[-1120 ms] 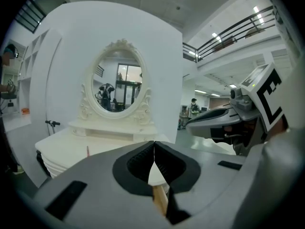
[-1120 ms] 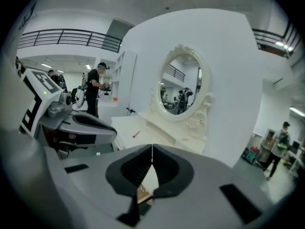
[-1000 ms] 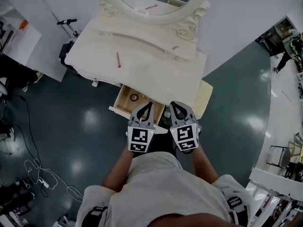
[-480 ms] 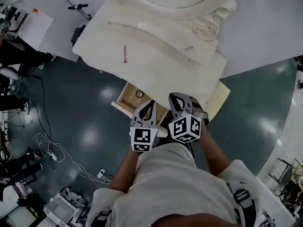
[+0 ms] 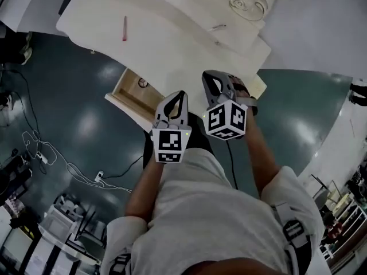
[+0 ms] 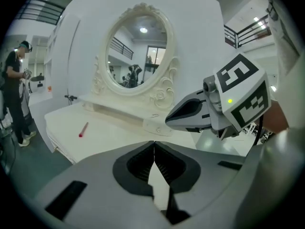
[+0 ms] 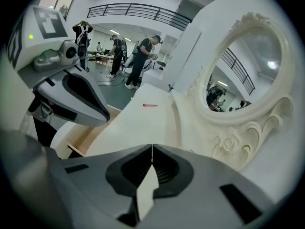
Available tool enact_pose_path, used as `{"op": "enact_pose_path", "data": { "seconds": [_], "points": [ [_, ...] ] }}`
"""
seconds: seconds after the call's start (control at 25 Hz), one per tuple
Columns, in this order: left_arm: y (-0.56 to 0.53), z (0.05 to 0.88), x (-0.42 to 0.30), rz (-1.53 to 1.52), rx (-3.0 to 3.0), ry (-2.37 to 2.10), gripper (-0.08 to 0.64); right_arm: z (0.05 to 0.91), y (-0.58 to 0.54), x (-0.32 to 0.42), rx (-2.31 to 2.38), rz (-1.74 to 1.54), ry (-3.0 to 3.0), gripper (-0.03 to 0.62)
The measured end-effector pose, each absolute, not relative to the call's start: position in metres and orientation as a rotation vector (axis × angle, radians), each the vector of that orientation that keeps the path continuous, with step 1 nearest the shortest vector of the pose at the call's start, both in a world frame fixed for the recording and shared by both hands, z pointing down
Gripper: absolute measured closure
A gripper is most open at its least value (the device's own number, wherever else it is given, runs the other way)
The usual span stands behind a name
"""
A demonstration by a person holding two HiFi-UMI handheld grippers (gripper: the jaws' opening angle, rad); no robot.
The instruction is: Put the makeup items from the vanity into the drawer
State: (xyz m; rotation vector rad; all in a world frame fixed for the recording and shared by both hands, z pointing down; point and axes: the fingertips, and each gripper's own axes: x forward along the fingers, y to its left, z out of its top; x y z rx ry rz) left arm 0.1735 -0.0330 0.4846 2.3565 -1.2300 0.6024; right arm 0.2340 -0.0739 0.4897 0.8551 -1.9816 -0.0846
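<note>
Red makeup pencil [image 5: 124, 28] lying flat on vanity top [image 5: 172, 44], well apart from left gripper [image 5: 181, 96] and right gripper [image 5: 209, 80], both closed on nothing. Probably light, stiff, roll-prone; best pinched mid-shaft.

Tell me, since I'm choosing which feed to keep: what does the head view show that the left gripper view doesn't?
Only the head view shows the open drawer with a small round item inside. Only the left gripper view shows the oval mirror glass and a bystander. Both show the vanity top, the red pencil lying on it, and the left claw and right claw, each shut and empty.
</note>
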Motion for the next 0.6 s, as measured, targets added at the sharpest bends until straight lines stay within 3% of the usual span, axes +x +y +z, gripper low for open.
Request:
{"op": "enact_pose_path", "data": {
  "seconds": [0.6],
  "points": [
    [-0.063, 0.497, 0.186, 0.624, 2.294, -1.27, 0.554, 0.488, -0.179, 0.283, 0.765, -0.194, -1.93, 0.577]
  ]
}}
